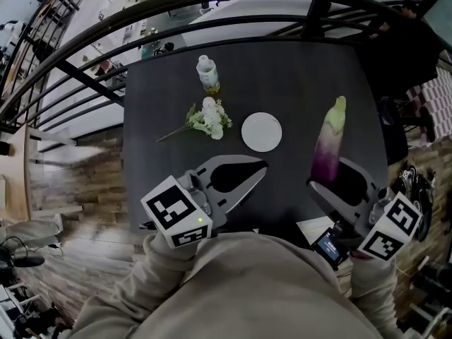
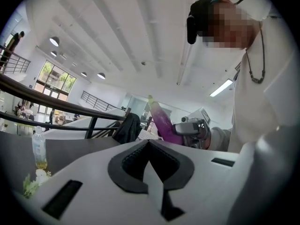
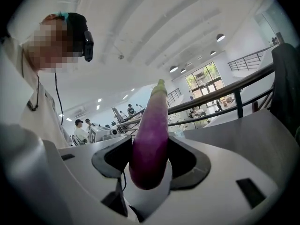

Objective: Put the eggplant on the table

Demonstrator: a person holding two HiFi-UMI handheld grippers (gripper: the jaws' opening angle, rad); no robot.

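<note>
Lower left of the head view: left gripper [image 1: 263, 167] closed tight, empty. Lower right: right gripper [image 1: 329, 176] clamped on the purple end of the eggplant [image 1: 328, 143] - green tip up, over the dark table [image 1: 296, 83]. Farther up - white plate [image 1: 261, 131], flowers [image 1: 208, 119], bottle [image 1: 207, 74].

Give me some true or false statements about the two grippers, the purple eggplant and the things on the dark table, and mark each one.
1. The right gripper is shut on the purple eggplant with the green tip. True.
2. The left gripper holds the small clear bottle. False: its jaws are together on nothing, and the bottle stands on the dark table.
3. The eggplant lies on the round white plate. False: the plate is bare, and the right gripper holds the eggplant.
4. The bunch of white flowers lies left of the plate. True.
</note>
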